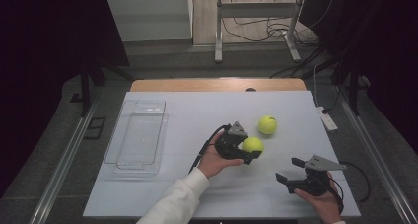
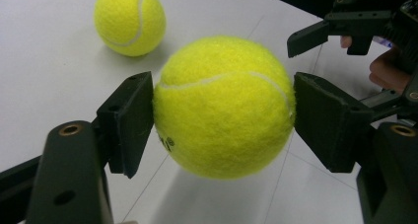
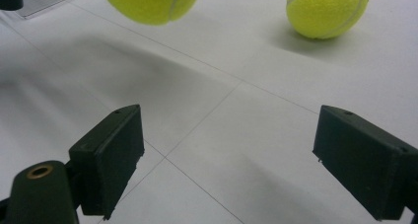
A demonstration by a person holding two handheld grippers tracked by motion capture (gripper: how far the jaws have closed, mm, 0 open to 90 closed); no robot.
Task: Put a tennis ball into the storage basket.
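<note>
Left gripper (image 1: 250, 154) is clamping the held tennis ball (image 1: 253, 144) across its middle, one black pad (image 2: 129, 120) pressing on each side; in the left gripper view the ball (image 2: 224, 105) is bulging well beyond the pads above and below, and its underside is hanging clear of the white table top (image 1: 197, 115), with a soft shadow lying on the surface beneath it. The person's left hand (image 1: 213, 160) is carrying this gripper near the middle of the table, a white sleeve (image 1: 172, 202) trailing toward the near edge. Just beyond the clamped ball, away from the person, the second tennis ball (image 1: 267, 125) is resting on the table, apart from the jaws and from the held ball; in the left gripper view it (image 2: 129, 19) is sitting up and to the left of the grip. Beyond the left hand, toward the table's left edge, the clear plastic tray (image 1: 124, 152) is lying flat, with a broad strip of bare surface separating it from the gripper. Right gripper (image 1: 290, 168) is standing unclenched in the person's right hand (image 1: 323, 199) near the table's near right corner, its jaws spread wide with nothing between them; the right gripper view is showing bare table between its pads (image 3: 111, 155), the held ball (image 3: 150, 2) hanging ahead and to the left, and the resting ball (image 3: 328, 9) lying ahead and to the right. Open surface is lying between the two grippers, which are well apart.
</note>
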